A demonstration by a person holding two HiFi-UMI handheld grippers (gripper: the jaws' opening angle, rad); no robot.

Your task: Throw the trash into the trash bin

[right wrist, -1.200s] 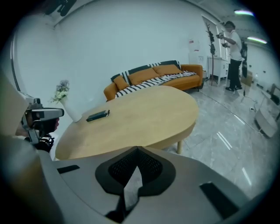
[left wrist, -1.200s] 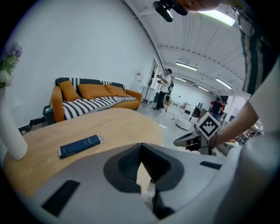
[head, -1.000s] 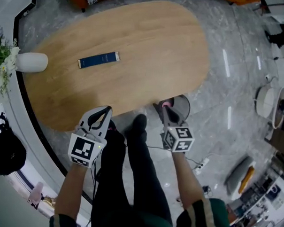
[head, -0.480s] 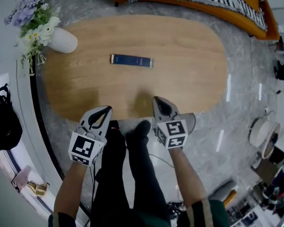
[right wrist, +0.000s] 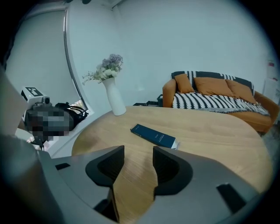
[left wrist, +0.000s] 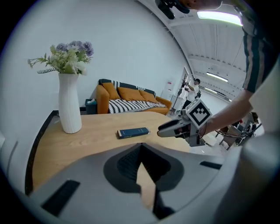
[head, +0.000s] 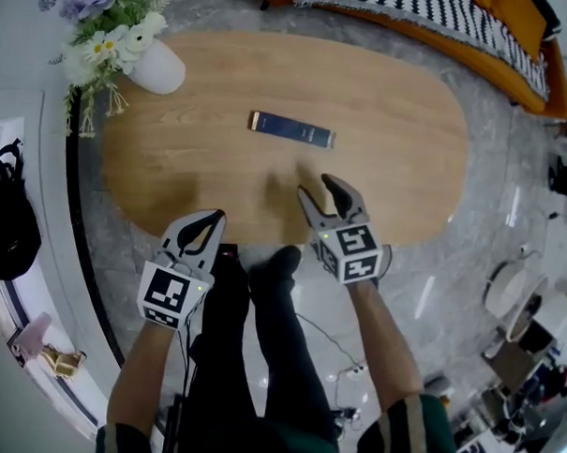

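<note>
Wooden table [head: 392, 104]: oval, pale grain; near rim partly hidden behind both grippers in head view.
Blue packet [head: 291, 129]: long, thin, lying flat near the middle of the table; one end paler; print too small to read; touched by nothing.
White vase [head: 157, 67]: upright at the far-left end of the table, well apart from the packet; flowers [head: 105, 21] spilling past the table rim.
Sofa [right wrist: 214, 86]: orange, beyond the table; cut off by the top edge in head view; striped throw [right wrist: 210, 103] draped over the seat.
Hard to make out: small clutter on the grey floor [head: 489, 239] at the lower right of head view, too small to name; black bag [head: 7, 223] at the left edge, part cut off.
Own-body blocking: lower half of left gripper view and of right gripper view filled by each gripper's own grey housing, near tabletop hidden.
Left gripper [head: 212, 218]: jaws together, tips meeting, nothing held; only a sliver of table seen through the slit behind the tips; at the near rim, tilted down toward the tabletop.
Right gripper [head: 315, 187]: jaws apart, just been opening, only bare tabletop between them; over the near part of the table, tilted down, aimed toward the packet, short of it, no contact.
Left forearm [head: 138, 383]: bare, reaching forward beside the legs [head: 278, 352]; sleeve cut off at the bottom edge.
Right forearm [head: 383, 343]: bare, stretched further forward than the left, marker cube facing up.
</note>
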